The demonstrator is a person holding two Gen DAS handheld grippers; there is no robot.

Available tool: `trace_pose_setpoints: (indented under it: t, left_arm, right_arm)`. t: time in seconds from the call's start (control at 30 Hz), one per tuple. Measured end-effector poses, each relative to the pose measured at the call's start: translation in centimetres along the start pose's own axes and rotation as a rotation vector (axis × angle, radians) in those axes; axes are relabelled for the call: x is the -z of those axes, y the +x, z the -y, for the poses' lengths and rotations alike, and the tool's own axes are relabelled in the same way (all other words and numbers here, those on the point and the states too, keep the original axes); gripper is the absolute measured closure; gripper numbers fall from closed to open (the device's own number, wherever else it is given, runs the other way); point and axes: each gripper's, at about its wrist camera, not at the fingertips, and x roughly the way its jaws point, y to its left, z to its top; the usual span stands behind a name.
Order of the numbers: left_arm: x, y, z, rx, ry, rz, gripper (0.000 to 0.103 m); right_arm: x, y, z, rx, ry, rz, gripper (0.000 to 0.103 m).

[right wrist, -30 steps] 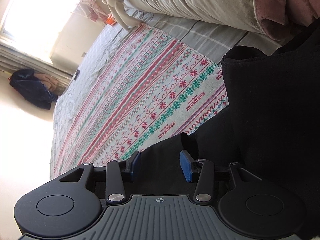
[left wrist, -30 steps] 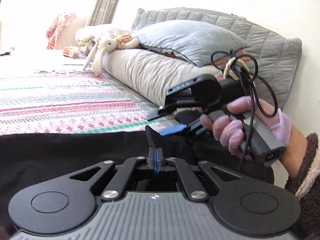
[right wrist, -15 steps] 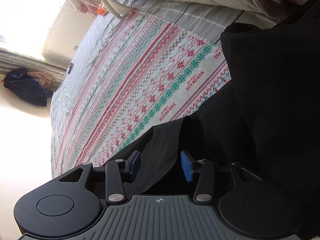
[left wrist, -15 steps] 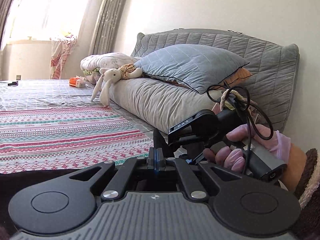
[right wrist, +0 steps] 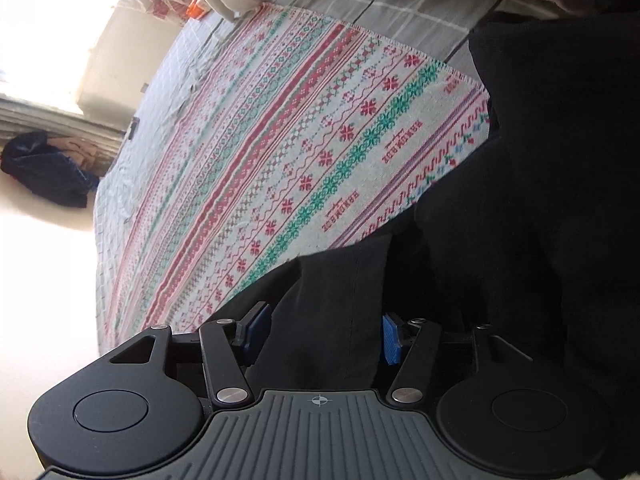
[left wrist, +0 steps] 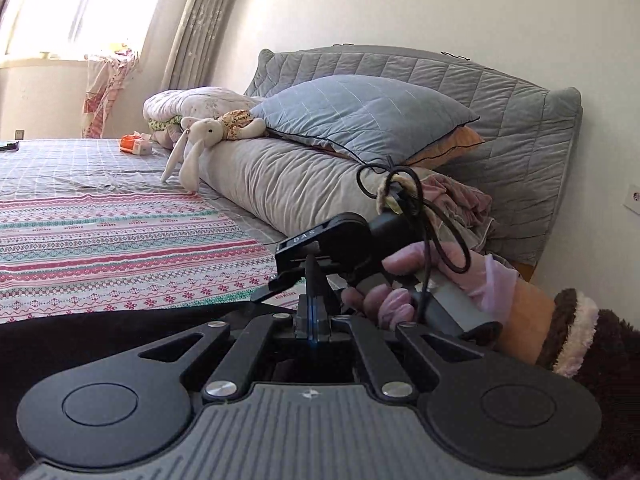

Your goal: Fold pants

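The black pants [right wrist: 540, 200] lie on a patterned blanket [right wrist: 304, 152] on the bed and fill the right side of the right wrist view. A strip of them shows low in the left wrist view [left wrist: 100, 322]. My left gripper [left wrist: 313, 320] is shut on a fold of the black pants, a tip of cloth sticking up between the pads. My right gripper [right wrist: 322, 332] is open, its blue pads [right wrist: 390, 338] on either side of a band of the pants. The right gripper and the gloved hand holding it also show in the left wrist view [left wrist: 344, 248], just beyond my left gripper.
A long grey bolster [left wrist: 288, 188] and a blue-grey pillow [left wrist: 360, 116] lie against the quilted headboard [left wrist: 500, 112]. A stuffed rabbit [left wrist: 196, 140] hangs over the bolster. A small orange packet [left wrist: 135, 145] sits on the grey sheet. Dark clothes [right wrist: 44, 168] lie on the floor.
My left gripper has lifted with the pants, so less black cloth fills its view. My right gripper has opened wider and moved further over the pants.
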Motion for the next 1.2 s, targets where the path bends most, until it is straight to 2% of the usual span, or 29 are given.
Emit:
trace_pose_setpoints:
  t: [0.03,0.2,0.27,0.37,0.53,0.63,0.73,0.8,0.87,0.93,1.0,1.1,1.2]
  left_arm:
    - [0.4,0.1,0.2,0.007,0.0,-0.019,0.085]
    - [2.9,1.3,1.5,0.05,0.001,-0.116,0.085]
    - [3.6,1.7,2.0,0.07,-0.002,-0.145,0.085]
    - [4.1,2.2,2.9,0.104,0.008,-0.173,0.086]
    - [4.9,3.3,4.3,0.156,0.049,-0.248,0.085]
    - [5.2,3.8,4.3,0.164,0.072,-0.304,0.085]
    - [4.7,2.6,2.8,0.142,0.049,-0.29,0.072]
    - [3.9,1.6,1.0,0.103,0.023,-0.27,0.048]
    - [3.1,0.7,-0.9,0.05,0.004,-0.25,0.043]
    - [2.0,-0.4,-3.4,-0.016,-0.011,-0.236,0.037]
    - [1.0,-1.7,-5.9,-0.088,-0.015,-0.217,0.025]
    - [-0.4,-3.6,-9.2,-0.205,0.001,-0.191,0.017]
    - [-1.7,-5.3,-13.1,-0.329,0.01,-0.206,0.008]
  right_arm:
    - [-0.1,0.1,-0.4,0.029,-0.044,0.033,0.053]
    - [0.8,0.0,-2.4,0.119,-0.278,0.141,0.1]
    - [1.4,-0.6,-3.3,0.168,-0.365,0.193,0.103]
    - [2.2,-1.4,-4.2,0.247,-0.465,0.253,0.103]
    - [3.3,-0.8,-4.8,0.396,-0.59,0.279,0.103]
    - [3.9,0.1,-5.0,0.49,-0.663,0.27,0.096]
    - [4.6,-0.7,-5.4,0.562,-0.716,0.315,0.083]
    - [4.7,-1.8,-5.5,0.531,-0.715,0.34,0.063]
    - [4.7,-2.9,-5.7,0.474,-0.681,0.348,0.055]
    - [4.8,-3.5,-6.2,0.416,-0.651,0.339,0.055]
    - [5.0,-3.6,-6.7,0.354,-0.625,0.318,0.05]
    - [5.6,-2.9,-8.0,0.276,-0.6,0.264,0.046]
    - [6.7,-1.4,-9.7,0.217,-0.607,0.196,0.044]
